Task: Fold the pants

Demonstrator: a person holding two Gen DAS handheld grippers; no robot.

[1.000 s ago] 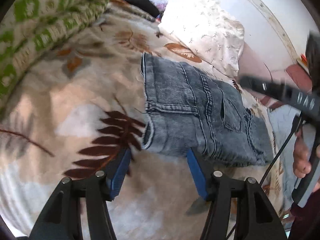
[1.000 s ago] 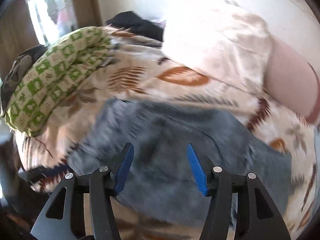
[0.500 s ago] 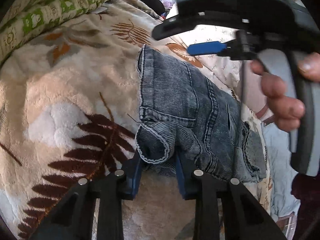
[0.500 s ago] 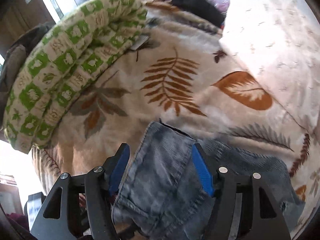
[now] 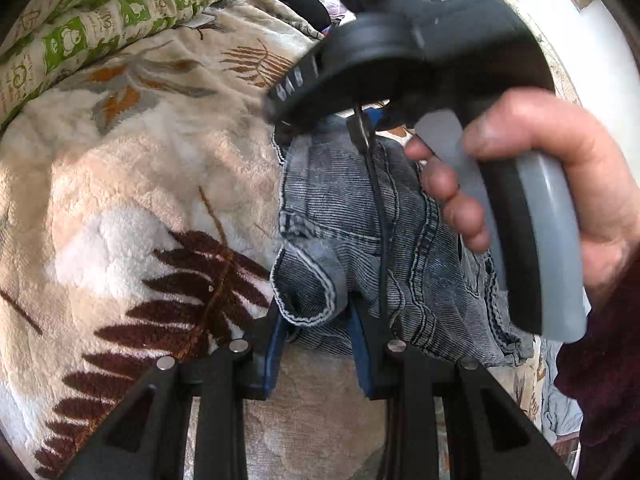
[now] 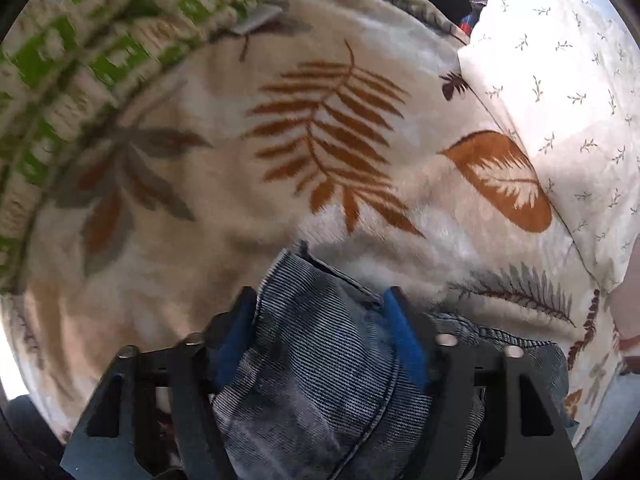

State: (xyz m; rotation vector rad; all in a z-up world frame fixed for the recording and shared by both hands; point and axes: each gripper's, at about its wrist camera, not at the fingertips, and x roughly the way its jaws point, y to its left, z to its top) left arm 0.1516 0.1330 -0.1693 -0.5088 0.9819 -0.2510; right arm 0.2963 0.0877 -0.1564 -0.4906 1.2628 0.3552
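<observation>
A bed covered by a plush leaf-print blanket (image 5: 132,184) carries the pants (image 5: 360,216), grey-blue denim already doubled over and lying near the middle of the blanket beside a white pillow (image 6: 560,92). Denim of this weight is judged soft yet thick: it will drape and sag between two holds, its layered hems are bulky, and it is neither fragile nor slippery, though the fleece beneath may drag on it. The sturdy hem corners are the best places to take hold. The left gripper (image 5: 316,344) is narrowed onto the near hem corner, a roll of cloth bunched between its pads. The right gripper (image 6: 320,340), carried by a hand (image 5: 552,184), has just been closing around the far corner; whether its pads already press is unclear.
</observation>
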